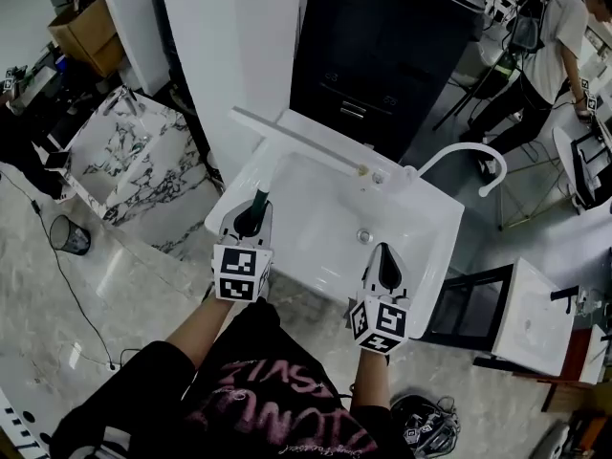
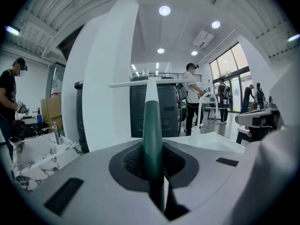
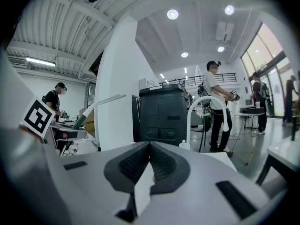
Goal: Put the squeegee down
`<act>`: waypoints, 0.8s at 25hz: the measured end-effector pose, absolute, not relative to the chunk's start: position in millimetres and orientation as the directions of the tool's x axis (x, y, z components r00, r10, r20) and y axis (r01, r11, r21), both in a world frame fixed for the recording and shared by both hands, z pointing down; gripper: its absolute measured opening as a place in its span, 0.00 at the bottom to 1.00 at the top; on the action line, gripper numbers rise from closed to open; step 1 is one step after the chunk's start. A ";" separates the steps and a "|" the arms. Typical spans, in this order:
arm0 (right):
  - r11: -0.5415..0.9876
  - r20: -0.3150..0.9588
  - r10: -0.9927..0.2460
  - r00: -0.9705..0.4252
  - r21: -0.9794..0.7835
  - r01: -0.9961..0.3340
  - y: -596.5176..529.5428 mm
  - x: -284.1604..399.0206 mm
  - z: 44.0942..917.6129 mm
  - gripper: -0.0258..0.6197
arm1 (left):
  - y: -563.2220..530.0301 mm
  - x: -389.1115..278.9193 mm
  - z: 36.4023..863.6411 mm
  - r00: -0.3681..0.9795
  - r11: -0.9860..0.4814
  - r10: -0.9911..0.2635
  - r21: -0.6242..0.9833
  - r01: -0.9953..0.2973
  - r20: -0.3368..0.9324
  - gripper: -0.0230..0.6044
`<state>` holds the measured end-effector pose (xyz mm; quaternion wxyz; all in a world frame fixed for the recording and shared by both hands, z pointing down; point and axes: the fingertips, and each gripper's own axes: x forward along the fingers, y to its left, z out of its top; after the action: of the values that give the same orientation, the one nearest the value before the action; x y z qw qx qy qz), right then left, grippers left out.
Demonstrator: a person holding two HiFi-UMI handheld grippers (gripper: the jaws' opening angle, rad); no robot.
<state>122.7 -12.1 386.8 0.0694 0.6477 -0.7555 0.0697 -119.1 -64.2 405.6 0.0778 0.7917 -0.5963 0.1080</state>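
Closest in, below the person's black shirt with pink lettering (image 1: 268, 390), the left gripper (image 1: 254, 213) (image 2: 152, 161) has its jaws clamped on the dark green handle of a squeegee with a long white blade (image 1: 260, 197) (image 2: 152, 121). The tool is held up over the near-left corner of the white rectangular sink basin (image 1: 426, 226), with its blade out ahead, crosswise to the handle. The right gripper (image 1: 385, 261) (image 3: 149, 149) hangs over the basin's near-right edge, jaws pressed together on nothing, with the white curved faucet (image 1: 469, 151) beyond it.
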 end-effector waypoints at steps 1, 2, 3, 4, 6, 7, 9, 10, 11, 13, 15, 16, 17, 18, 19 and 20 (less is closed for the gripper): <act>0.145 0.199 -0.969 -0.146 -0.016 -0.989 -17.2 122.8 387.8 0.07 | -70.4 -118.5 406.7 0.271 -0.283 -0.925 -0.005 -0.959 0.266 0.10; 0.140 0.203 -0.969 -0.140 -0.017 -0.990 -21.9 122.7 389.0 0.07 | -76.4 -118.1 407.5 0.278 -0.290 -0.922 -0.006 -0.957 0.268 0.10; 0.134 0.208 -0.969 -0.134 -0.017 -0.991 -26.3 122.2 390.5 0.07 | -82.2 -118.0 408.4 0.284 -0.298 -0.920 -0.011 -0.955 0.271 0.10; 0.128 0.214 -0.968 -0.129 -0.018 -0.992 -30.3 121.4 392.3 0.07 | -87.6 -118.3 409.5 0.289 -0.305 -0.917 -0.016 -0.952 0.273 0.10; 0.116 0.225 -0.967 -0.117 -0.016 -0.993 -37.5 119.9 396.0 0.07 | -97.7 -118.2 412.4 0.301 -0.318 -0.912 -0.019 -0.948 0.278 0.10; 0.112 0.229 -0.967 -0.112 -0.015 -0.994 -41.3 119.3 397.1 0.07 | -103.1 -117.9 413.9 0.307 -0.324 -0.910 -0.018 -0.946 0.280 0.10; 0.103 0.233 -0.967 -0.103 -0.012 -0.995 -50.4 117.8 397.0 0.07 | -115.6 -117.6 415.5 0.317 -0.334 -0.906 -0.012 -0.943 0.282 0.10; 0.099 0.234 -0.967 -0.099 -0.011 -0.995 -55.4 117.0 396.1 0.07 | -121.9 -117.6 415.8 0.322 -0.338 -0.903 -0.008 -0.941 0.283 0.10; 0.094 0.235 -0.967 -0.094 -0.010 -0.996 -60.2 116.0 395.3 0.07 | -127.6 -117.5 415.9 0.328 -0.344 -0.900 -0.005 -0.939 0.285 0.10; 0.084 0.241 -0.967 -0.083 -0.008 -0.996 -67.9 112.2 395.4 0.07 | -136.7 -117.2 415.9 0.344 -0.359 -0.894 -0.002 -0.933 0.289 0.10; 0.075 0.247 -0.966 -0.074 -0.005 -0.997 -75.4 106.6 395.7 0.07 | -145.3 -116.8 415.7 0.360 -0.378 -0.886 -0.005 -0.926 0.293 0.10; 0.072 0.250 -0.966 -0.070 -0.003 -0.997 -79.4 103.7 395.3 0.07 | -149.6 -116.6 415.6 0.368 -0.386 -0.882 -0.004 -0.922 0.295 0.10; 0.068 0.253 -0.965 -0.066 -0.001 -0.998 -83.2 101.0 394.9 0.07 | -154.0 -116.6 415.4 0.376 -0.394 -0.879 -0.002 -0.919 0.295 0.10; 0.064 0.256 -0.965 -0.062 0.001 -0.998 -86.9 98.7 394.7 0.07 | -158.3 -116.9 415.2 0.383 -0.401 -0.875 0.001 -0.916 0.295 0.10; 0.059 0.258 -0.965 -0.057 0.001 -0.998 -90.5 96.7 394.7 0.07 | -162.6 -117.4 415.0 0.390 -0.407 -0.872 0.004 -0.913 0.294 0.10; 0.053 0.258 -0.965 -0.051 0.002 -0.999 -94.2 94.9 394.5 0.07 | -166.9 -117.9 414.8 0.397 -0.414 -0.869 0.006 -0.910 0.294 0.10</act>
<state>94.9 -94.2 394.5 0.0950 0.6823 -0.7193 0.0891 -117.9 -166.9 414.8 0.0831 0.8317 -0.5350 0.1233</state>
